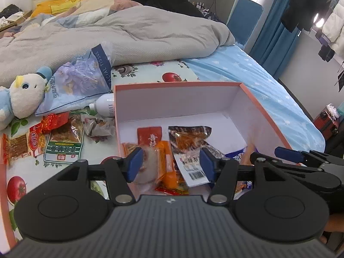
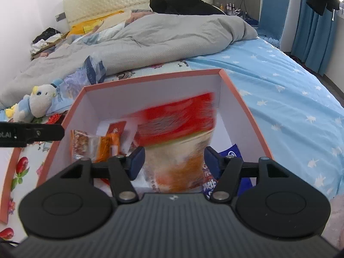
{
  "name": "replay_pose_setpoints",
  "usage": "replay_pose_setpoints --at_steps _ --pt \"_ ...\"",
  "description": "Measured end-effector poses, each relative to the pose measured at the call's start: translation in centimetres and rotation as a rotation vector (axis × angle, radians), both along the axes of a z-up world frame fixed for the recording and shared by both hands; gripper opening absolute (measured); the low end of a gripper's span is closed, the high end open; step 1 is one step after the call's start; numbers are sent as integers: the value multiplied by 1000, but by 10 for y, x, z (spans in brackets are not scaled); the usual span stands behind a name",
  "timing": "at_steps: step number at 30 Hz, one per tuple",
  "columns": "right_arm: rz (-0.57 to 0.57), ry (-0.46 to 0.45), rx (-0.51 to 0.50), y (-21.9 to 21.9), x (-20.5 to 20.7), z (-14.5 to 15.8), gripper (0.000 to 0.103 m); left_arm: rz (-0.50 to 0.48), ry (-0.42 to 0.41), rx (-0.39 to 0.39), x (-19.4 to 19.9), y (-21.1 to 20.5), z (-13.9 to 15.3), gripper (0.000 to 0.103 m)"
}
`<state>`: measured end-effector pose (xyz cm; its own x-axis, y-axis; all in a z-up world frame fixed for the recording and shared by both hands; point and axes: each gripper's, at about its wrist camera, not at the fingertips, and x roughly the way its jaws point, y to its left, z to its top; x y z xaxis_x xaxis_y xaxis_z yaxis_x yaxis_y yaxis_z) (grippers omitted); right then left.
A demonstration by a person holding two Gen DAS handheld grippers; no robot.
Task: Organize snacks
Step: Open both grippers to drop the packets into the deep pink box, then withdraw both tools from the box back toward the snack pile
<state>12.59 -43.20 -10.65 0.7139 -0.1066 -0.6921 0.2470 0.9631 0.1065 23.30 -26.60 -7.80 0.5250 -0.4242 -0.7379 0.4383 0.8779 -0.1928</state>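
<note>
Box orange-rimmed, far half of floor bare. Left gripper fingers apart over two packets inside (orange, dark). Right gripper spread; blurred red packet between, unclamped.

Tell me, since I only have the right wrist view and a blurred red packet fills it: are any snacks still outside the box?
Observer: Yes. The left wrist view shows several lying on the bedspread left of the box, among them a green-labelled packet.
Operator: Anything else by that wall that is not a snack?
Observer: A white bottle lies right beside the box's left outer wall, just below a tissue pack.
Operator: And inside the box, past the blur?
Observer: A dark packet with a barcode label lies on the box floor.
</note>
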Motion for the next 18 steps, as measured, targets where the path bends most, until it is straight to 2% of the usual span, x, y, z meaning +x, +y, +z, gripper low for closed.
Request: replay_pose_setpoints --at_steps 18 --pt "26 -158 12 33 -11 51 63 43 -114 -68 -23 47 52 64"
